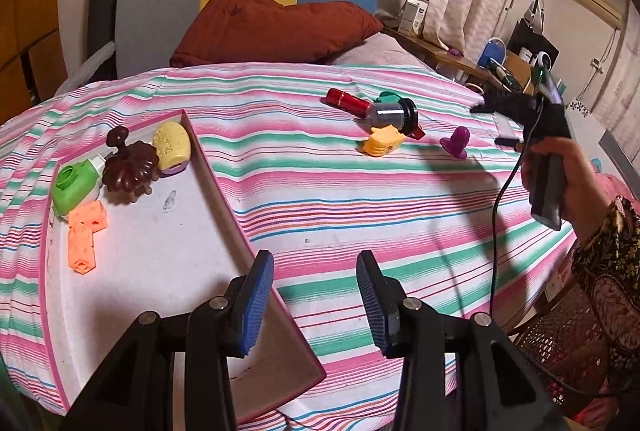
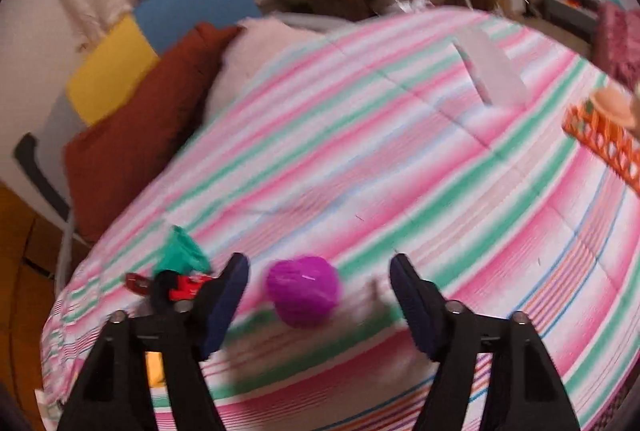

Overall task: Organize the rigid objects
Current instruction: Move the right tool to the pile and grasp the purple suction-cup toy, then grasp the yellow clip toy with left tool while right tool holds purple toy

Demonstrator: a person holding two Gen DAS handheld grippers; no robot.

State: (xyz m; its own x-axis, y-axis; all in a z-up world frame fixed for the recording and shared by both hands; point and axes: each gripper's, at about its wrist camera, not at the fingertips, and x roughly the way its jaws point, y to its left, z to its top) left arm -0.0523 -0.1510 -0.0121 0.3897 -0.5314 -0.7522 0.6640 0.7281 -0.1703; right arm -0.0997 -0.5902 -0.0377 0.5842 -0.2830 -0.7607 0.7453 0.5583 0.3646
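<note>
In the left wrist view my left gripper [image 1: 314, 295] is open and holds nothing; it hangs over the right wall of a pink-edged white tray [image 1: 224, 191]. The tray holds a green toy [image 1: 76, 187], a brown shell-shaped toy [image 1: 130, 167], a yellow toy [image 1: 172, 147] and an orange block [image 1: 84, 235]. Farther out on the striped bedspread lie a red cylinder [image 1: 346, 101], a grey jar with a black lid [image 1: 394, 115], a yellow piece [image 1: 382, 143] and a purple toy [image 1: 456, 143]. My right gripper [image 2: 320, 303] is open around the purple toy [image 2: 303, 289], pads apart from it.
A hand holds the right gripper [image 1: 490, 125] at the bed's right side, its cable hanging down. A rust cushion [image 1: 272, 27] lies at the head of the bed. An orange basket [image 2: 604, 139] and a white box [image 2: 488, 71] sit on the far side. The right wrist view is blurred.
</note>
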